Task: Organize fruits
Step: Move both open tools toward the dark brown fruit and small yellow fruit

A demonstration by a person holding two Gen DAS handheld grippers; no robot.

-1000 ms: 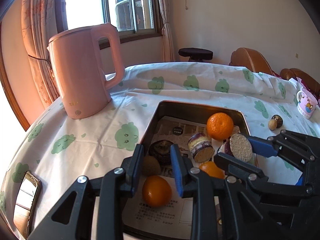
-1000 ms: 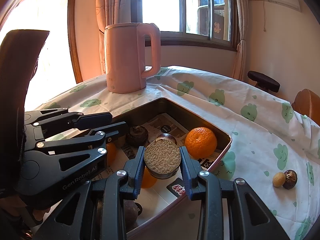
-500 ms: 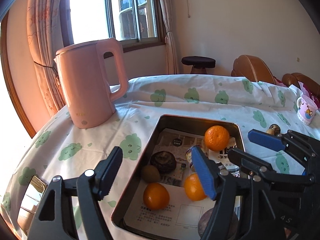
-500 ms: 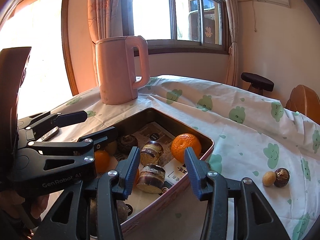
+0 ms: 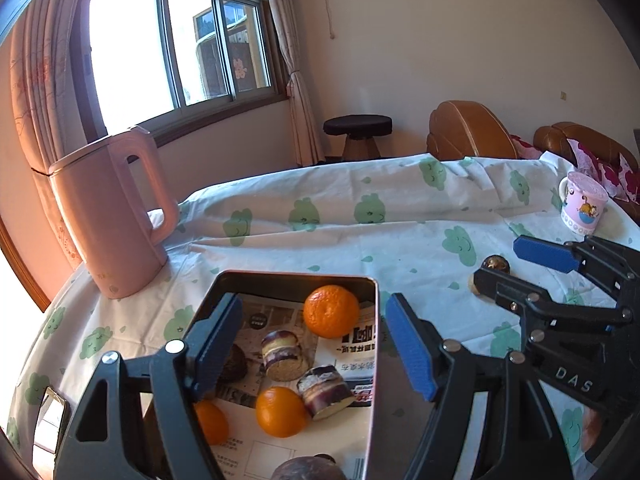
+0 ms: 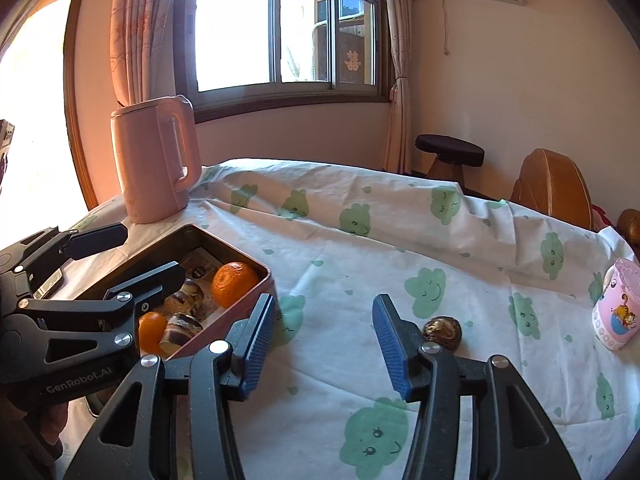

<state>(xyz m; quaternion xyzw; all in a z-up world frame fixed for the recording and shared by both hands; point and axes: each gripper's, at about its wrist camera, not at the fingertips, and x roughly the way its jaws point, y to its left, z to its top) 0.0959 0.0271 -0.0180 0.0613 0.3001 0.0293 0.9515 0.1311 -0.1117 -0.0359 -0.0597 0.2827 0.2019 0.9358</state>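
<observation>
Only the right wrist view shows the brown fruit (image 6: 442, 333) whole; tray (image 5: 372, 360) holds oranges (image 5: 331, 311); left gripper (image 5: 316, 344) and right gripper (image 6: 324, 344) jaws apart, right just opening, empty

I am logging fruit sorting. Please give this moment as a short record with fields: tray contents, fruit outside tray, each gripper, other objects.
tray contents: three oranges, two cut sugarcane pieces, some dark fruits
fruit outside tray: dark round fruit on the tablecloth
left gripper: jaws open, empty, over the tray
right gripper: jaws open, empty, over the cloth
other objects: pink kettle, pink mug
</observation>
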